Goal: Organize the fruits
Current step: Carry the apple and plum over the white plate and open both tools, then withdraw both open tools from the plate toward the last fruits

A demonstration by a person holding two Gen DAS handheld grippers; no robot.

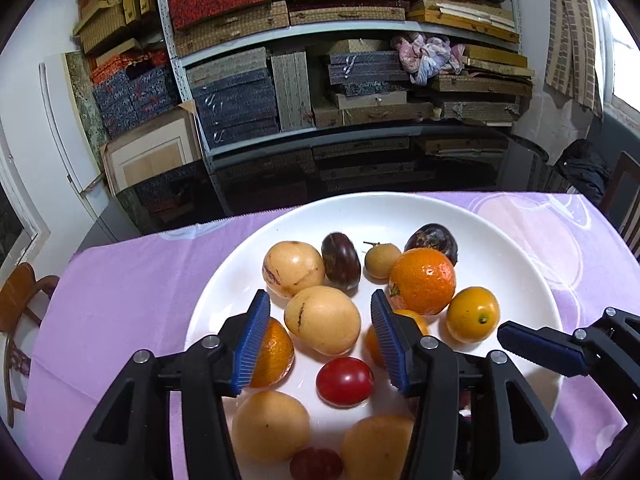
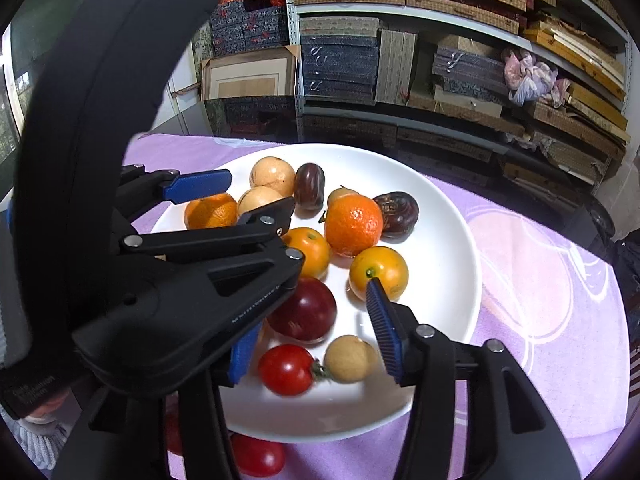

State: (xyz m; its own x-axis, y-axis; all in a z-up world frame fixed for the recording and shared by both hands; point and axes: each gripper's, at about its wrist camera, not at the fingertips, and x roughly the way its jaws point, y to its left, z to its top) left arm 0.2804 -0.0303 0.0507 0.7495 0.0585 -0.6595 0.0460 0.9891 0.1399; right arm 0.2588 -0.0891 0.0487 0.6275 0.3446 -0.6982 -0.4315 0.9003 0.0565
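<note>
A white plate (image 1: 500, 240) (image 2: 440, 240) on a purple cloth holds several fruits: oranges, yellow round fruits, dark plums, red tomatoes. My left gripper (image 1: 320, 298) (image 2: 260, 192) hangs open over the plate's near-left part. A pale yellow fruit (image 1: 322, 318) and a red tomato (image 1: 345, 381) lie between its blue pads, with gaps on both sides. My right gripper (image 2: 312, 320) is open too. Between its fingers lie a red tomato (image 2: 286, 368), a small tan fruit (image 2: 348, 358) and a dark red plum (image 2: 304, 308). The left gripper's body hides most of the right gripper's left pad.
A red tomato (image 2: 258, 456) lies on the purple cloth (image 1: 120, 280) just off the plate's near rim. Metal shelves (image 1: 320, 32) packed with boxes stand behind the table. A wooden chair (image 1: 20, 292) is at the left. A dark bag (image 1: 584, 168) sits at the right.
</note>
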